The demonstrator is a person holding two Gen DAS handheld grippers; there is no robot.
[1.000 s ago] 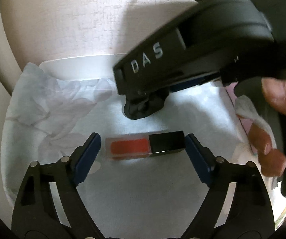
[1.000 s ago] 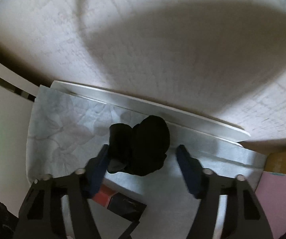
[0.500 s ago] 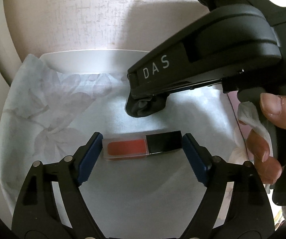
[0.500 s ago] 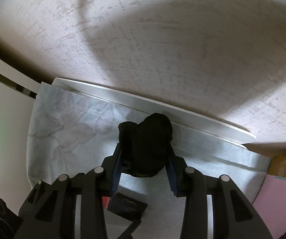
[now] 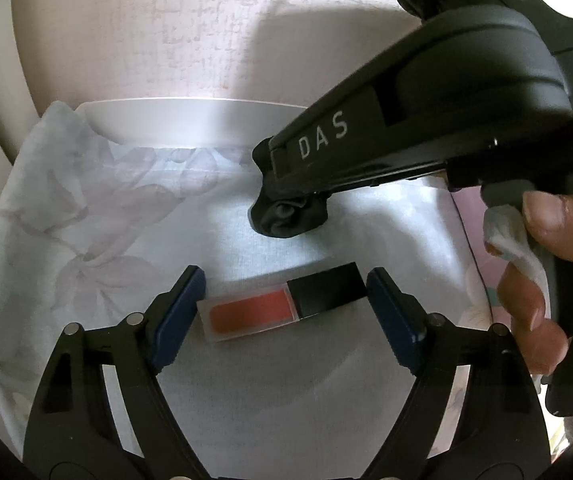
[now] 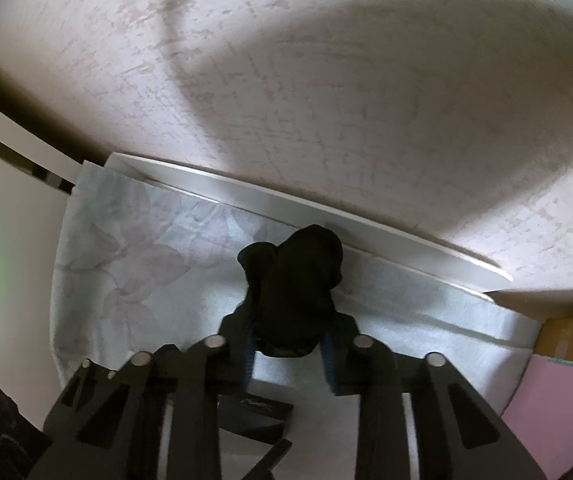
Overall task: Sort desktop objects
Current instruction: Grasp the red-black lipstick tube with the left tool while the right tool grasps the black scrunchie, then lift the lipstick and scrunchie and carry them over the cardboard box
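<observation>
Black fabric bundle (image 6: 292,296) on floral cloth (image 5: 98,216), near table's back edge (image 5: 190,126), pinched between right gripper (image 6: 288,354) pads, clamped tight. Lipstick tube (image 5: 284,303) flat on cloth, nearer front, between left gripper (image 5: 284,312) fingers, spread wide, not touching. Hand (image 5: 558,248) grips right handle.

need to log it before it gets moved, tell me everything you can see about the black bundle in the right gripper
The black bundle looks like soft, dark fabric, rolled or scrunched into a lumpy wad with folds at its end. It lies on the pale floral cloth, near the white tray rim. The right gripper is shut on it, pads squeezing both sides. The lipstick-like tube lies apart from it.
</observation>
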